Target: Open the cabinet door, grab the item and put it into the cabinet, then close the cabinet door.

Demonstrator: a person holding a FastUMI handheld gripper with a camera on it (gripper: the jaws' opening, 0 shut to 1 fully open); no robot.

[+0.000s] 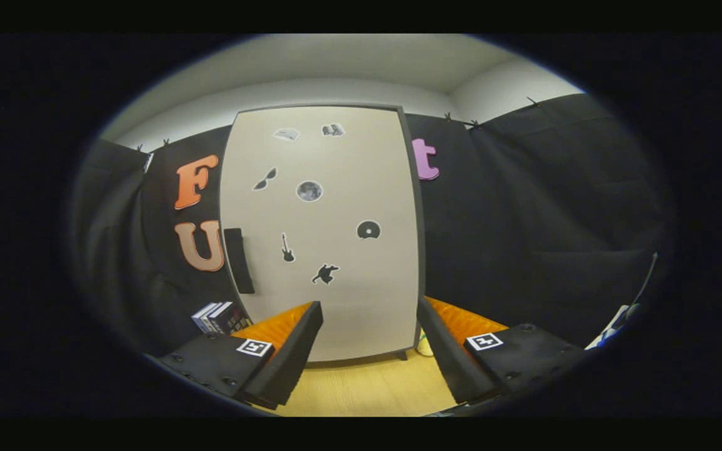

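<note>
A: What writing is showing here?

B: No readable writing is showing on the cabinet [323, 232]; its pale door [348, 188] is carrying small dark stickers, among them a guitar [287, 248], a disc [368, 230], a round moon-like picture [309, 190] and a pair of sunglasses [265, 179]; each finger is wearing a square black-and-white marker tag [254, 347], a pattern rather than words.

A: Is the cabinet holding anything?

B: The door is sitting shut, filling the middle of the frame, so the inside is staying hidden; a dark vertical handle [239, 260] is standing along the door's left edge.

A: And the item to be stored?

B: A small stack of books [218, 317] is lying at the lower left of the frame, beside the cabinet's foot and just beyond the left finger; a small pale object [424, 345] is peeking out at the cabinet's lower right corner, too hidden to name; I cannot tell which one is the item.

A: What is the claw doing?

B: The gripper [370, 351] is spreading wide at the bottom centre, holding nothing, with the door's lower part showing between the fingers.

A: The surface and room?

B: A light wooden floor [367, 388] is running under the fingers toward the cabinet; black cloth [536, 207] is hanging behind, with a white wall [336, 69] showing above.
</note>
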